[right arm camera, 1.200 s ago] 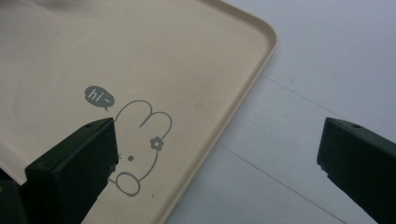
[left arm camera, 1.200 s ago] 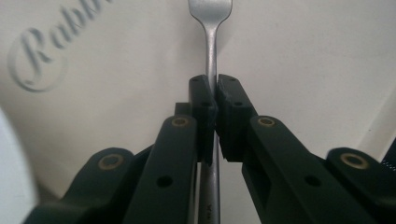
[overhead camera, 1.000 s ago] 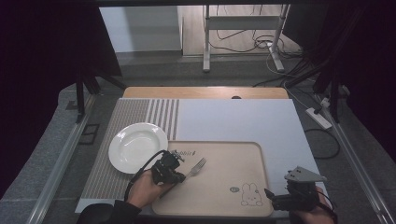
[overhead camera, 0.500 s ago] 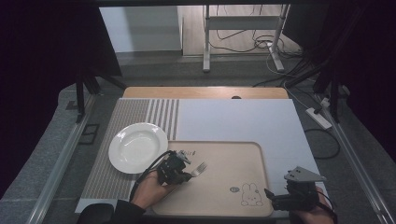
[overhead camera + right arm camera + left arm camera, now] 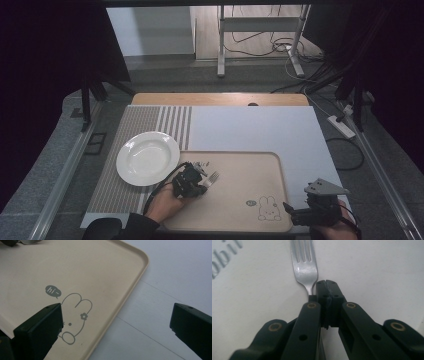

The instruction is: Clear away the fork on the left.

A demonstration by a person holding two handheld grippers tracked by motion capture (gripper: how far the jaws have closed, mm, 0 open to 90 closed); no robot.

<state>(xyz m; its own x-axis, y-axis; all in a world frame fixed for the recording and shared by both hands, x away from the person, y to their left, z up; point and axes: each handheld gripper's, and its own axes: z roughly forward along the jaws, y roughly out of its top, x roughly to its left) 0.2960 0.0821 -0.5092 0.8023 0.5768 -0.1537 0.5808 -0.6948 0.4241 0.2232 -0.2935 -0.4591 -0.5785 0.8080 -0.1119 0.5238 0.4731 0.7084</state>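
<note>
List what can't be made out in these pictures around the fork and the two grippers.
- Fork handle: hidden behind the left gripper in the left gripper view, so whether its shut jaws pinch it is unclear.
- Fork tine tips: cut off by that view's top edge.
- Small print on the tray beside the fork: too small in the high view.

The high view looks forward and down over the whole table, while the left gripper view sits close above the fork (image 5: 305, 270) on the tray (image 5: 260, 165), and the right gripper view looks closely across that tray's (image 5: 130, 290) corner and rabbit drawing (image 5: 75, 320).
</note>
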